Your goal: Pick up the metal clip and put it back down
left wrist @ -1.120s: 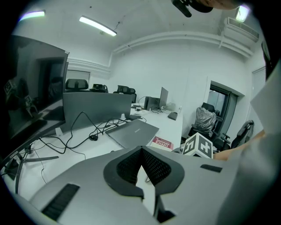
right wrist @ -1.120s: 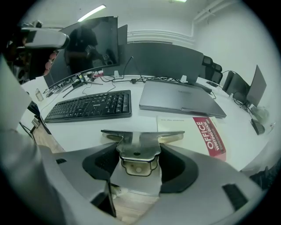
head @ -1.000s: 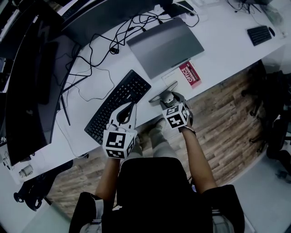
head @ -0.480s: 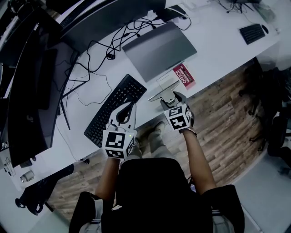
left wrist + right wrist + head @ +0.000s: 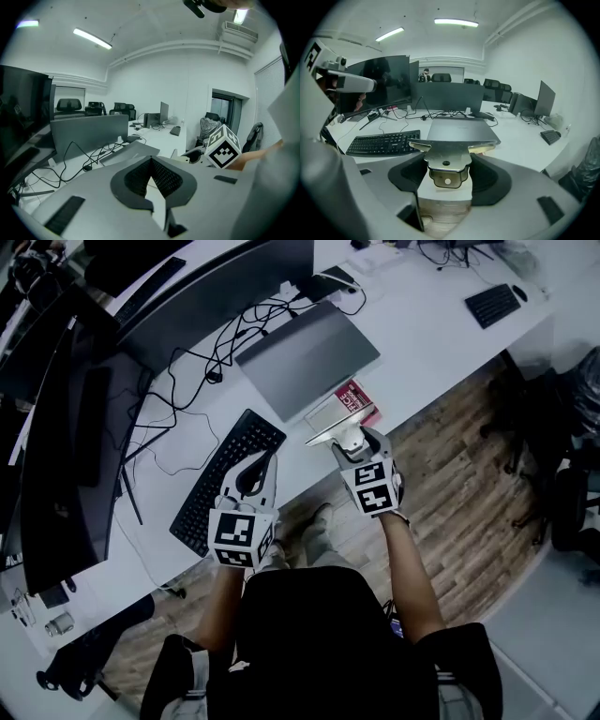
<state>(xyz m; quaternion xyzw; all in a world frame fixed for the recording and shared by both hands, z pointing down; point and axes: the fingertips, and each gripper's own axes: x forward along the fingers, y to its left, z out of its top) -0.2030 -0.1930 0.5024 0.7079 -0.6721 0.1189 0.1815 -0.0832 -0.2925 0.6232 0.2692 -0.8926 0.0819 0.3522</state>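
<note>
While the right gripper (image 5: 356,440) hung at the near edge of the desk (image 5: 427,338), its jaws were pinched on the metal clip (image 5: 446,159), which sat squarely between them with its wide flared plate sticking out just ahead of the fingertips. Whether the clip rested on the desk edge or hung just clear of it could not be told. Beyond the clip lay a closed laptop (image 5: 461,130), and off to the gripper's left a keyboard (image 5: 382,142). The left gripper (image 5: 151,163) hovered apart on that side, jaws pressed together on nothing. The clip looked like stiff, thin sheet metal: probably light, rigid, smooth enough to slip or twist under a loose pinch. The narrow sprung body behind the plate, where the pads already sat, seemed the best hold, since the broad plate would offer leverage for tipping.
</note>
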